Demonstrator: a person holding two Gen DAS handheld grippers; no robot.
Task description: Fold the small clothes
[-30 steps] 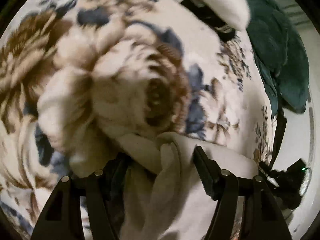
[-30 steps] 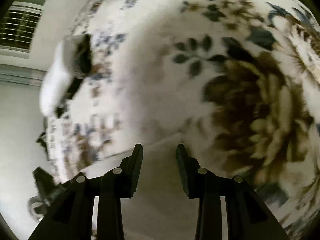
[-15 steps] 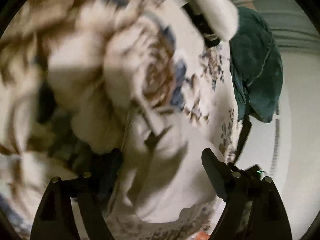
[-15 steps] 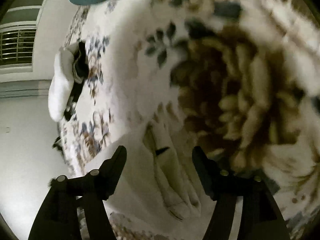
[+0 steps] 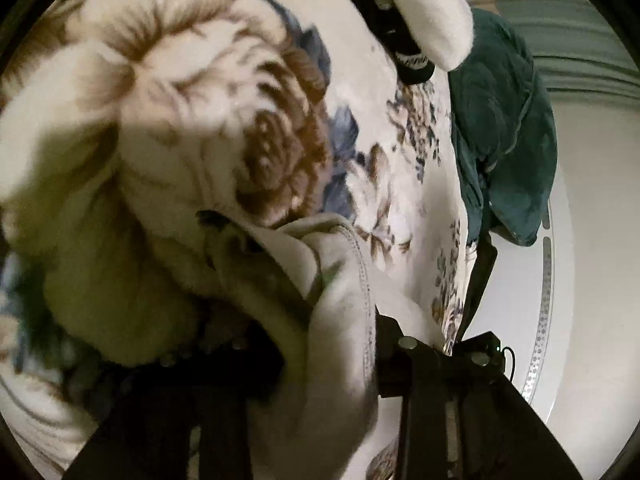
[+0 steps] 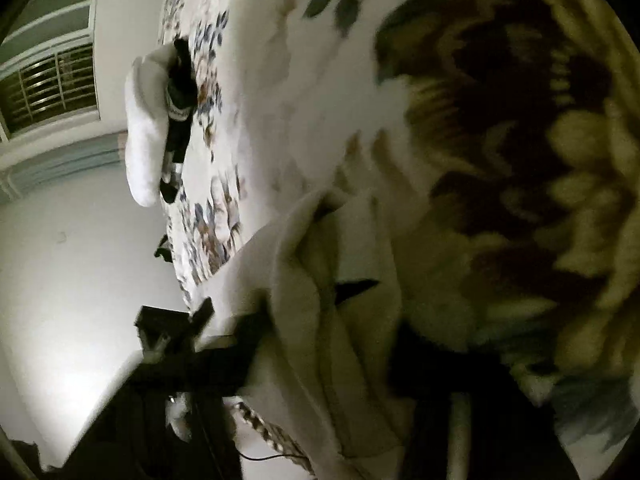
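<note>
A small cream garment (image 5: 320, 320) lies bunched on the floral blanket (image 5: 224, 128). In the left wrist view my left gripper (image 5: 328, 356) has its jaws around a bunched fold of the garment, with cloth filling the gap. In the right wrist view the same garment (image 6: 320, 320) fills the space between the dark fingers of my right gripper (image 6: 324, 344). Both views are dim and blurred near the fingers.
A white sock with dark clothes (image 5: 420, 12) lies at the blanket's far edge, also in the right wrist view (image 6: 156, 120). A teal cloth (image 5: 508, 128) hangs at the bed's edge. A window with bars (image 6: 52, 84) is beyond the bed.
Both grippers opened over the garment half a second ago, then dropped lower and closed in on its folds. The cloth is now bunched up between the fingers.
</note>
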